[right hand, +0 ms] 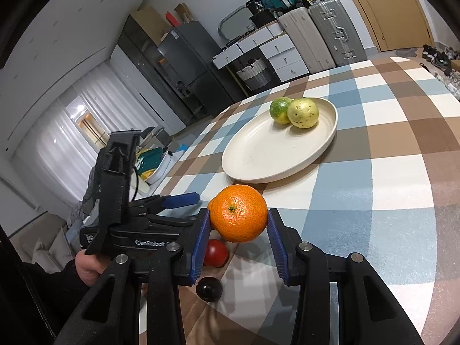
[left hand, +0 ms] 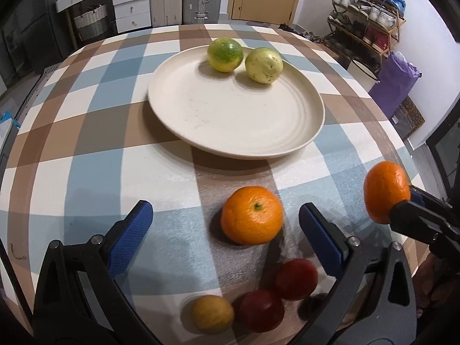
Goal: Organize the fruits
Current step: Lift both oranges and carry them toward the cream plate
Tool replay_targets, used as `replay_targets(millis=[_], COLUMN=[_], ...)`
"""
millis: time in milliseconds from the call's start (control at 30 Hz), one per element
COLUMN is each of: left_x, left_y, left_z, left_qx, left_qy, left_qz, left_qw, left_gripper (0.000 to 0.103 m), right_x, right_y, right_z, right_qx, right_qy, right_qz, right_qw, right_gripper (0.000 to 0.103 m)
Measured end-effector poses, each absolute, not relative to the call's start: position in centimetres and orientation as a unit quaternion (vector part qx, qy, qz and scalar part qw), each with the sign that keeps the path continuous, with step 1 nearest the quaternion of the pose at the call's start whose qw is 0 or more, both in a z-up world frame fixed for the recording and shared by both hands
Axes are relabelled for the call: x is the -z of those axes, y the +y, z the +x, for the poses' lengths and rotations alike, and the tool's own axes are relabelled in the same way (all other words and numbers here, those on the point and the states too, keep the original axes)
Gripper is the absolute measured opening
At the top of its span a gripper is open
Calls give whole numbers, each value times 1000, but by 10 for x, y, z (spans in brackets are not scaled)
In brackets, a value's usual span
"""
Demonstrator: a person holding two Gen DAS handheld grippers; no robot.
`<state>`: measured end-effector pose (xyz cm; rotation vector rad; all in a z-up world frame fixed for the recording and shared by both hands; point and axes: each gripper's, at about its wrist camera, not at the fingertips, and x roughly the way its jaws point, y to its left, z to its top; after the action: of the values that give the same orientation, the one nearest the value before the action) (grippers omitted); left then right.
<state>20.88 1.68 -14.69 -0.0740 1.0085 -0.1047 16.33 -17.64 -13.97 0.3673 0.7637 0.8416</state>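
Right tool [right hand: 238, 224] clenched on orange [right hand: 238, 213]; left tool [left hand: 225, 218] released over second orange [left hand: 252, 215].
Near-edge fruits blurred: two red [left hand: 296, 279], one yellowish [left hand: 212, 312]; dark one [right hand: 209, 289] unidentifiable.

Plate [left hand: 230, 132]: matt cream, faintly scuffed. Tablecloth [left hand: 86, 172]: woven checked cloth, slight sheen. Oranges [right hand: 238, 214]: dimpled, glossy peel. Gripper pads [left hand: 129, 238]: textured blue rubber.
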Motion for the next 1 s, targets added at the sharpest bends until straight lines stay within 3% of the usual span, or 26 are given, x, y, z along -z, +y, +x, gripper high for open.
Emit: replay_targets(millis=[133,267,333,400,1000], left_x=[149,150,149,147,123], left_y=[13,19,22,23,23], left_z=[213,213,212,211,201], left_qx=[50,63,72,107,138], left_qy=[488,488,487,487,464], left_qz=[-34,-57,-67,-76,-64], left_qw=[871,869,868,863,873], left_gripper=[92,78,65,37,37], right_x=[141,139,139,139,128], right_y=[-180,-182,-182,-182,-173], right_z=[165,163,162,162,163], right_qx=[-396,-399,-400,-398,-391], right_qy=[359,354,353,354,354], right_qz=[182,184,183,183,157], right_qw=[826,826,826,826,835], right_gripper=[41,41,41,41,41])
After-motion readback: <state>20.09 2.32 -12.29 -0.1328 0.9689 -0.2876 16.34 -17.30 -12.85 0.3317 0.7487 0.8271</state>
